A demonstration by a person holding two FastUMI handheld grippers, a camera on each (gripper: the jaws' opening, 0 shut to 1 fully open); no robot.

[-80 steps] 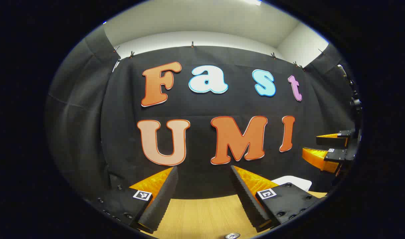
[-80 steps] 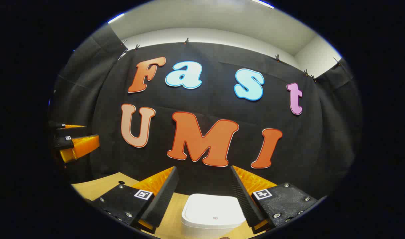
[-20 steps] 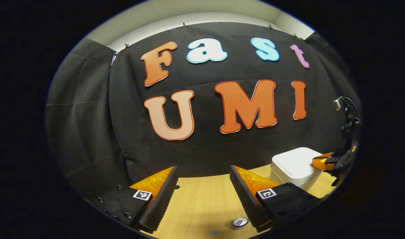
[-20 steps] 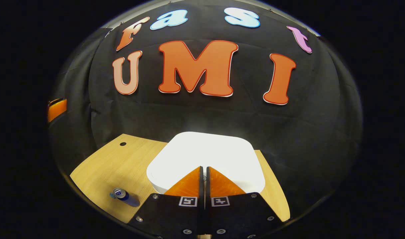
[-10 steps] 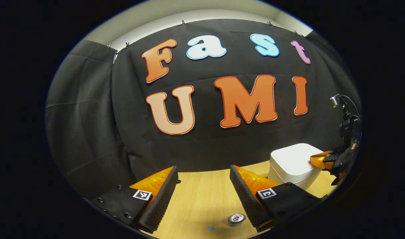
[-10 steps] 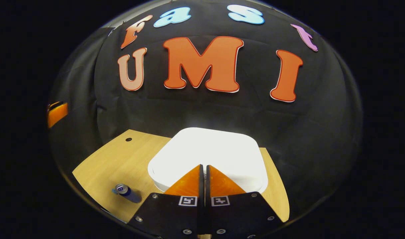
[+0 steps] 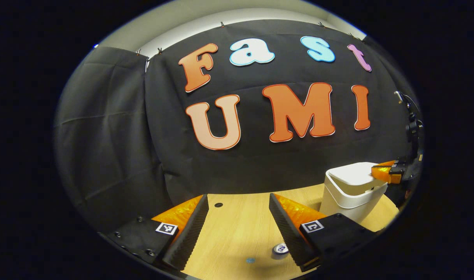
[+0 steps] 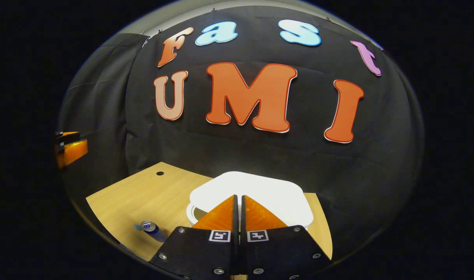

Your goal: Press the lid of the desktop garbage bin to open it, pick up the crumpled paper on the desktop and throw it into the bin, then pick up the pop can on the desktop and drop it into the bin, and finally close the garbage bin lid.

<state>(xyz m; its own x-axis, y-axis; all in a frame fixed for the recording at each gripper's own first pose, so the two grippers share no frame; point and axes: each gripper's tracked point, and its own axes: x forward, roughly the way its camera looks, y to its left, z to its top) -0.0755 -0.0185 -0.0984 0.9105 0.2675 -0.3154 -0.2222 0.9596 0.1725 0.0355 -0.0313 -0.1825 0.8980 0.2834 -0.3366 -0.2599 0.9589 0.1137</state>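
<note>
The right tool (image 8: 238, 196), fingers pressed together and empty, sits over the near edge of the white garbage bin's lid (image 8: 256, 190), which has lifted slightly. The left tool (image 7: 238, 217), fingers apart, hovers above the tabletop (image 7: 237, 217); the pop can (image 7: 278, 249) stands just beside its right finger.

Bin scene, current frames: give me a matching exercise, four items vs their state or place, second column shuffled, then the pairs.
Items
1. bin lid
2. pop can
3. left gripper
4. right gripper

States
A. fingers apart, nothing between them
B. fingers together, over the near edge of the lid
C. front edge lifted, a gap showing at the rim of the bin
D. upright on the wooden desktop, apart from the bin

Pairs: 1-C, 2-D, 3-A, 4-B
</note>
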